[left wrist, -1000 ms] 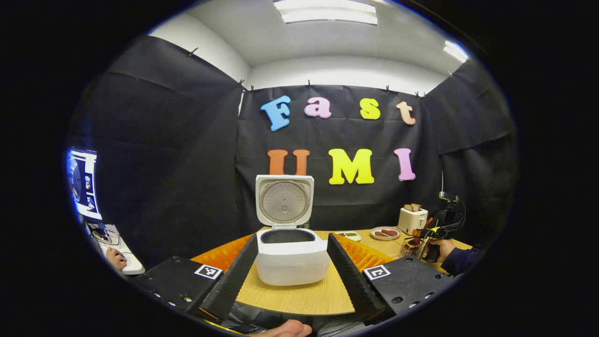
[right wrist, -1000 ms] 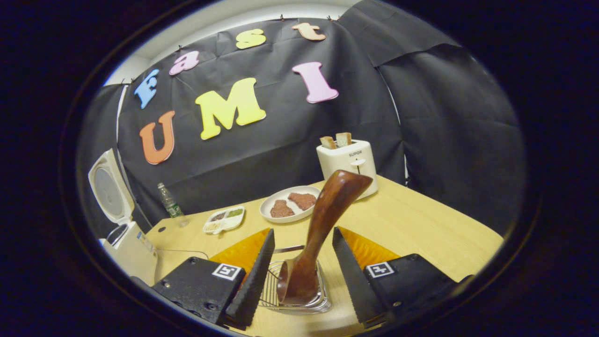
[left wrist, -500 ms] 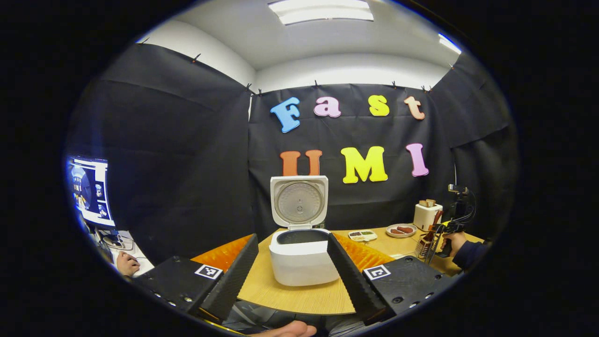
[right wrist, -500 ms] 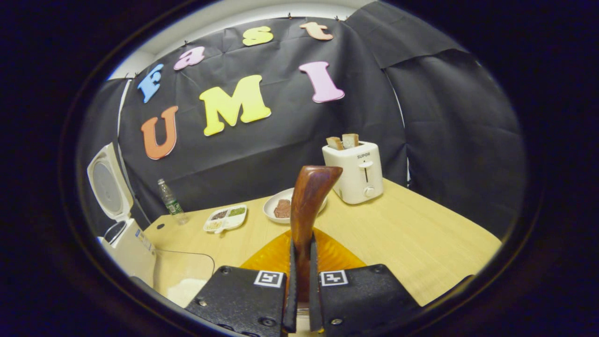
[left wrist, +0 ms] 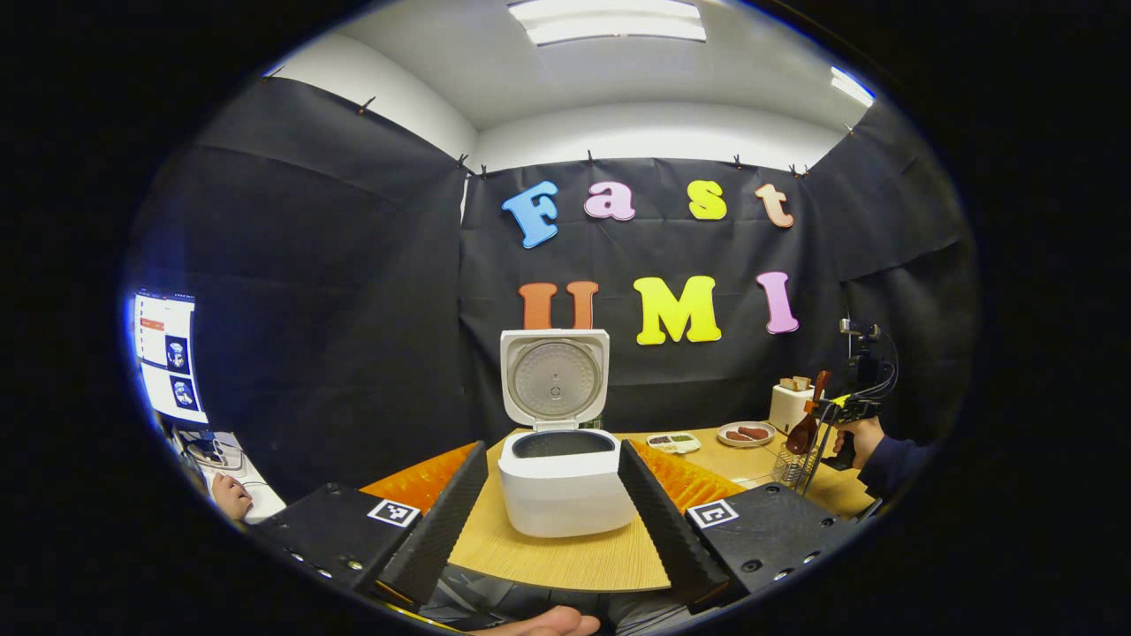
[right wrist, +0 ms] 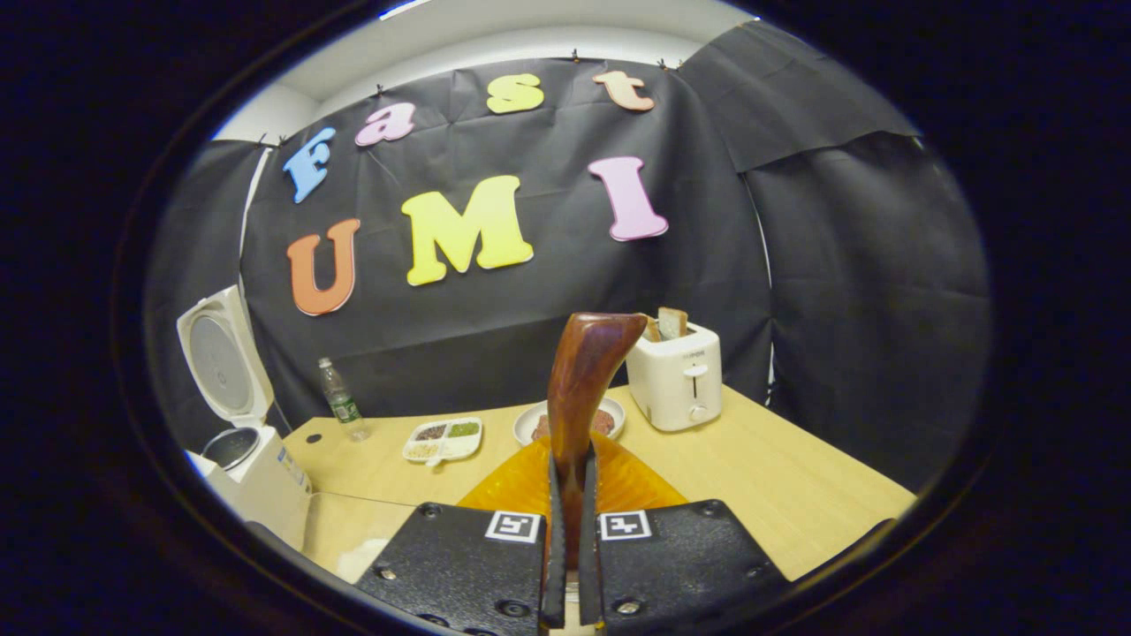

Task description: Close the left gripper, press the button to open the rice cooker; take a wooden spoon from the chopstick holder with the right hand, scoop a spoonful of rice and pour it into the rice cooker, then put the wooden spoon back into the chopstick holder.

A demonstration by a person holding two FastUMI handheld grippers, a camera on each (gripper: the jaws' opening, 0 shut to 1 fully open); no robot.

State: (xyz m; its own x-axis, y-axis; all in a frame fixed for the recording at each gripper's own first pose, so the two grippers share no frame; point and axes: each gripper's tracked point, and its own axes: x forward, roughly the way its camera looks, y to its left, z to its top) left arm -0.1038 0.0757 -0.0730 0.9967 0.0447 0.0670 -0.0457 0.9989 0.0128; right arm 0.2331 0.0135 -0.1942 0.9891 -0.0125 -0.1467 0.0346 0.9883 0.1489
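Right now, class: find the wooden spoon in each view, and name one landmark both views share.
Left gripper view: wooden spoon far right, above the wire holder.
Right gripper view: centre, upright, clamped in the right tongs.
Shared landmark: the white toaster.

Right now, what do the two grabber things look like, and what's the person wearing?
Each gripper, left gripper and right gripper, has black blocky bodies with square black-and-white tags and ridged fingers. A dark blue sleeve covers the arm; cables loop above that gripper.
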